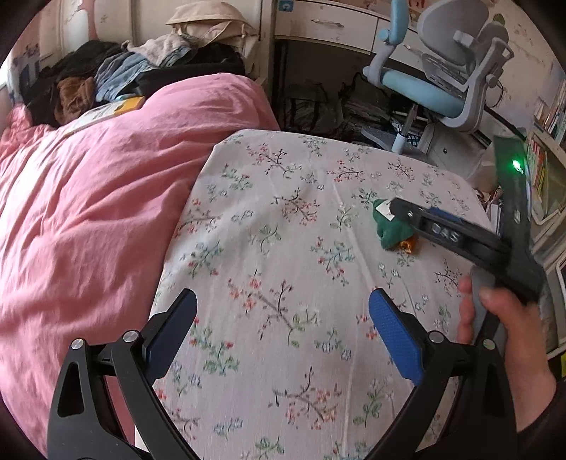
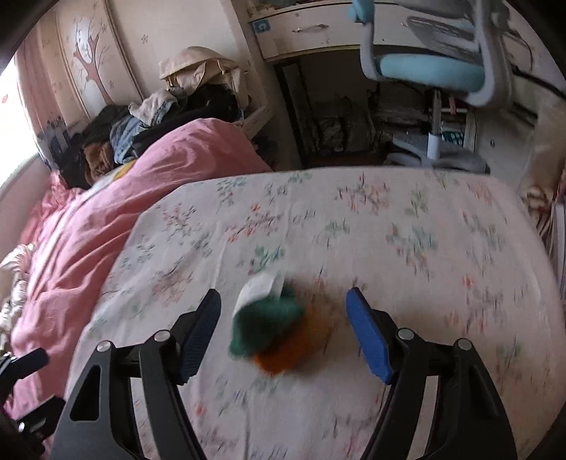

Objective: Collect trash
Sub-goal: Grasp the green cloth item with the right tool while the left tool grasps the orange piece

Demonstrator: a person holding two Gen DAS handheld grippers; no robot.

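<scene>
A crumpled green and orange wrapper (image 2: 272, 325) with a white scrap on top lies on the floral bedsheet (image 2: 389, 230). My right gripper (image 2: 283, 297) is open and straddles it, with its blue pads apart from the wrapper on both sides. In the left wrist view the same wrapper (image 1: 389, 231) sits at the right, with one of the right gripper's fingers (image 1: 428, 224) over it and a hand (image 1: 502, 318) on that gripper's handle. My left gripper (image 1: 283, 300) is open over bare sheet with nothing between its fingers, well short of the wrapper.
A pink duvet (image 1: 88, 212) covers the bed's left side, with a pile of clothes (image 1: 116, 74) behind it. Beyond the bed's far edge stand a blue and grey desk chair (image 1: 442, 70) and a white desk with drawers (image 1: 325, 24). Bookshelves (image 1: 544, 166) are at the right.
</scene>
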